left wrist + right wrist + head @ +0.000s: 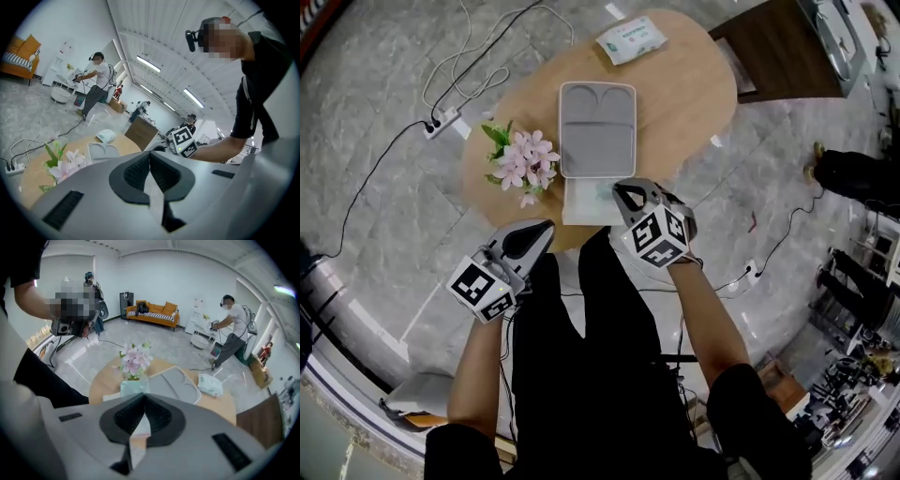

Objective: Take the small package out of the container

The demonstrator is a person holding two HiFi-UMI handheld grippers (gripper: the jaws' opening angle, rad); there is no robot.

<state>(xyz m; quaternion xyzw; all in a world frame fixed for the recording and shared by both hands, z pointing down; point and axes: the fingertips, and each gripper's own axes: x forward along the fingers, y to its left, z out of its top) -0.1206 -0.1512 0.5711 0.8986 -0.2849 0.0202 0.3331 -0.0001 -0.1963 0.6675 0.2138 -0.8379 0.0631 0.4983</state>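
Over table (694, 94) edge — right claw (625, 192)

Head view: overhead, steeply down onto table (694, 103); 2 gripper views: low, close, facing across same table.

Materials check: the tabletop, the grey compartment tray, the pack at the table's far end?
Tabletop: looks like light wood or wood-look laminate, matte; even warm tan, grain barely visible.
Grey tray: probably moulded plastic, matte; rounded corners and smooth recesses.
Pack: soft plastic film, slightly glossy; pillowy, crinkled, printed.
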